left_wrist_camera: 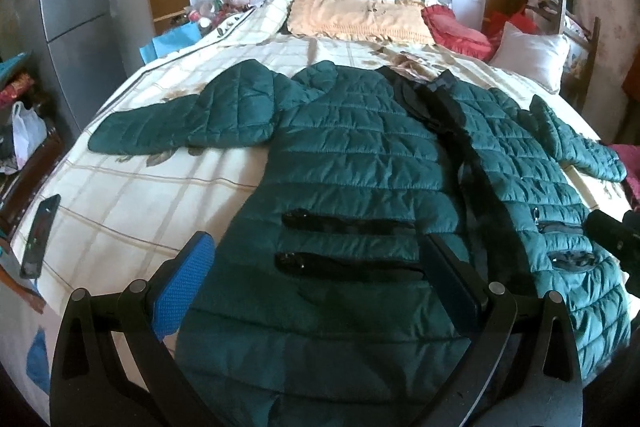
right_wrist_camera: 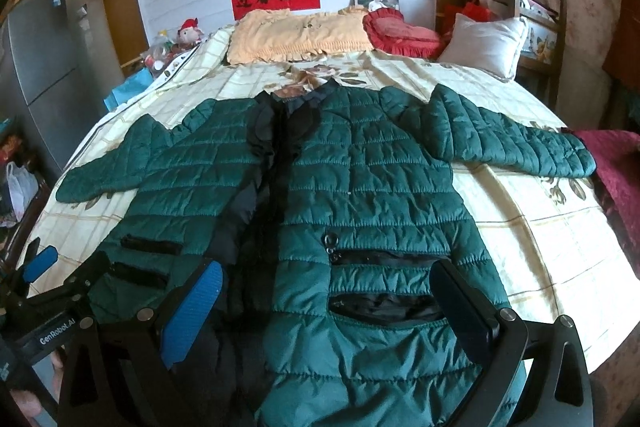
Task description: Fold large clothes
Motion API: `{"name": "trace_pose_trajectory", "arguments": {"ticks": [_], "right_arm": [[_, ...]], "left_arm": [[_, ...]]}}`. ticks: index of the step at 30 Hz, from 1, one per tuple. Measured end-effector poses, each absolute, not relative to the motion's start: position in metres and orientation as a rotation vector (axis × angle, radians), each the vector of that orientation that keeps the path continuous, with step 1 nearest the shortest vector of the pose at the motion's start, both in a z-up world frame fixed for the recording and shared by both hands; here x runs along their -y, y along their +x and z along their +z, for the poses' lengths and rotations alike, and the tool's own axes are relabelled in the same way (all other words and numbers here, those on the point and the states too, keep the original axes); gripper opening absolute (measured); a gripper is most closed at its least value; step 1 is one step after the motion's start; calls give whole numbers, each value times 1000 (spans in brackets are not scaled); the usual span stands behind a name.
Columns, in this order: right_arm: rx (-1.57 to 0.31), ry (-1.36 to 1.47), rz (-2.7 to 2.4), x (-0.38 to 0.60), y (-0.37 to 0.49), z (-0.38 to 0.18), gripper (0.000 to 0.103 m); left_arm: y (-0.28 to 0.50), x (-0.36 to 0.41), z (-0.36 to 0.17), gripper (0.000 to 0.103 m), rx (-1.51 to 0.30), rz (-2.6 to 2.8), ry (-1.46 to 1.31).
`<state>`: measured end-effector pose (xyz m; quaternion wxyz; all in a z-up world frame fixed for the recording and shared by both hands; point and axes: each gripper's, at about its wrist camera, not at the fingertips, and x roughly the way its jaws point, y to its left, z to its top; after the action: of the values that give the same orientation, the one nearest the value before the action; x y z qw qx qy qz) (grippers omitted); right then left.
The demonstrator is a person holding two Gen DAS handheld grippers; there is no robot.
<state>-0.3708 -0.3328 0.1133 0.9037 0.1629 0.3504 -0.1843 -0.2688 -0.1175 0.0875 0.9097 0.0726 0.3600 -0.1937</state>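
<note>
A large dark green quilted jacket (left_wrist_camera: 352, 163) lies front up and unzipped on the bed, both sleeves spread out sideways, its dark lining showing down the middle. It also shows in the right wrist view (right_wrist_camera: 372, 187). My left gripper (left_wrist_camera: 320, 267) is open and empty, hovering over the jacket's left hem near the two black pocket zips. My right gripper (right_wrist_camera: 328, 291) is open and empty over the right front panel's pockets. The left gripper (right_wrist_camera: 60, 267) shows at the lower left of the right wrist view.
The bed (left_wrist_camera: 160, 187) has a cream checked cover. Yellow pillows (left_wrist_camera: 356, 19), a red cushion (left_wrist_camera: 456, 31) and a white pillow (left_wrist_camera: 528, 55) lie at its head. A dark phone (left_wrist_camera: 40, 235) lies at the left bed edge. A grey fridge (left_wrist_camera: 76, 7) stands left; a maroon cloth (right_wrist_camera: 616, 167) lies right.
</note>
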Motion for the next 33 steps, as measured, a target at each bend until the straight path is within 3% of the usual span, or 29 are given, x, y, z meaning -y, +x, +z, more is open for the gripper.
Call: {"name": "trace_pose_trajectory", "arguments": {"ticks": [33], "right_arm": [[-776,302,-385,346,-338,112,103]], "left_arm": [[-251,140,98,103,-762,-469,115]]}}
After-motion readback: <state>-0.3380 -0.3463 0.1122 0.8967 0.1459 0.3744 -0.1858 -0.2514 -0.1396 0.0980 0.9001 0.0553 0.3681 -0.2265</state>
